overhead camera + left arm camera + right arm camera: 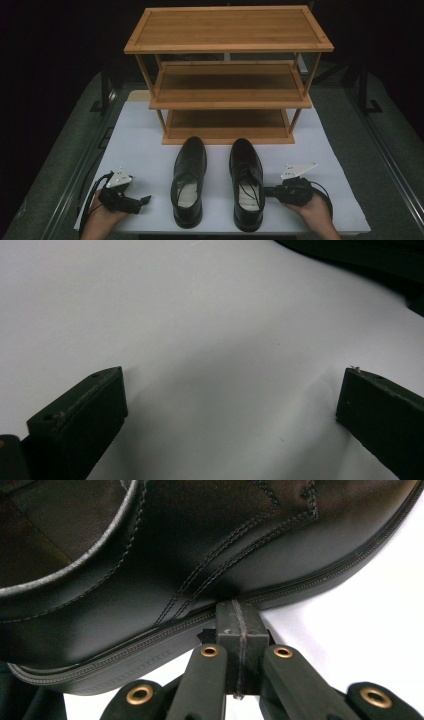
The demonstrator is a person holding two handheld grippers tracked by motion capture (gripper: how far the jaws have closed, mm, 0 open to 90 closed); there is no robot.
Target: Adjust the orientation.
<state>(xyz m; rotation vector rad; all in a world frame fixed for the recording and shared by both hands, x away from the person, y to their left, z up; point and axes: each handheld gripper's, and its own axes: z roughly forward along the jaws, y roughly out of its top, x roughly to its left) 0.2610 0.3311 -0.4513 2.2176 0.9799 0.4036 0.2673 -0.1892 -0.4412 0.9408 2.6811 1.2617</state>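
High view. We take the right shoe [247, 184] as landmark. It lies on the white bench [142, 150] in front of the wooden rack [227, 75], long axis running from the person toward the rack, toe at the rack end, heel toward the bench's near edge. The left shoe [189, 181] lies parallel just to its left, apart from it. The right tongs [268, 191] sit directly to the right of the landmark, at its outer flank about mid-length, pointing across its long axis. The left tongs [146, 199] lie well left of the landmark, beyond the left shoe and apart from that one too. We judge the right hand [315, 212] the nearer one, and the coming move to turn on this sideways approach: the tongs meet the shoe's side, not its heel or collar.

Left gripper view. Jaws stand wide apart, nothing between them, bare bench [200, 330] beneath. A dark shape cut off at the top right corner is probably the left shoe [370, 255]; too little shows to be sure.

Right gripper view. The right tongs [238, 625] are clenched, jaws pressed flat together with nothing pinched. Their tip sits at the landmark's welt [280, 587], where upper meets sole; touching or just short, we cannot tell. The shoe [200, 535] is cut off at both ends here, so toe and heel go unseen.
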